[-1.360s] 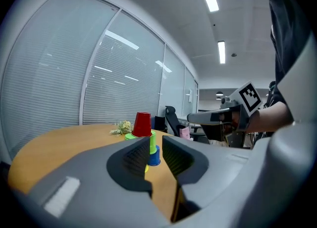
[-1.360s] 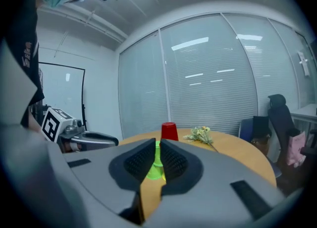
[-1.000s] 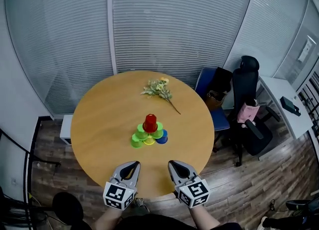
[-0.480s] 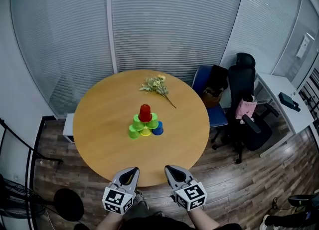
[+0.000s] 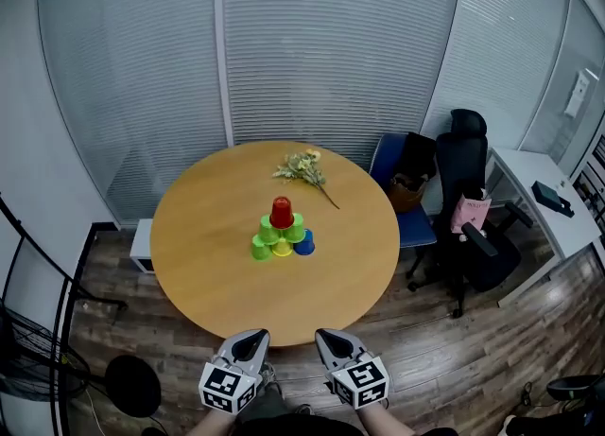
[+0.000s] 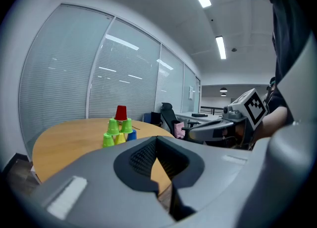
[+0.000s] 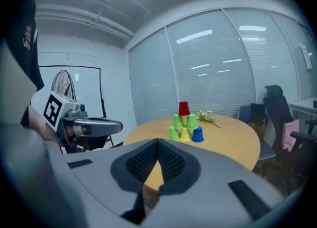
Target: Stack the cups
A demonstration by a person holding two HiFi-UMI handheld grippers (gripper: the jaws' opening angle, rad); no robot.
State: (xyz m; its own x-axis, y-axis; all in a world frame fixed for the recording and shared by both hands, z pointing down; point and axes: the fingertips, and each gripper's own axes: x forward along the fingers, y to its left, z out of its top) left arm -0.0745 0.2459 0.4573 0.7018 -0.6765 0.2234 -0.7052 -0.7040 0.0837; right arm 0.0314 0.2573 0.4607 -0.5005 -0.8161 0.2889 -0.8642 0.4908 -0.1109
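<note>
A pyramid of upturned cups stands at the middle of the round wooden table (image 5: 208, 273). A red cup (image 5: 282, 212) tops it, two green cups (image 5: 282, 231) sit below, and a green, a yellow (image 5: 282, 249) and a blue cup (image 5: 304, 244) form the base. The same pyramid (image 6: 119, 127) (image 7: 184, 123) shows in both gripper views, far ahead. My left gripper (image 5: 251, 338) and right gripper (image 5: 327, 337) hang side by side off the table's near edge, both shut and empty, well apart from the cups.
A dried flower sprig (image 5: 304, 170) lies on the table's far side. A blue chair (image 5: 402, 174) and a black office chair (image 5: 468, 179) with a pink item stand to the right. A white desk (image 5: 544, 202) is at far right, glass walls with blinds behind, a round black base (image 5: 132, 385) on the floor at left.
Both grippers have drawn back from over the table's near edge to off the table. The table and cup pyramid now look farther away. The cups have not moved.
</note>
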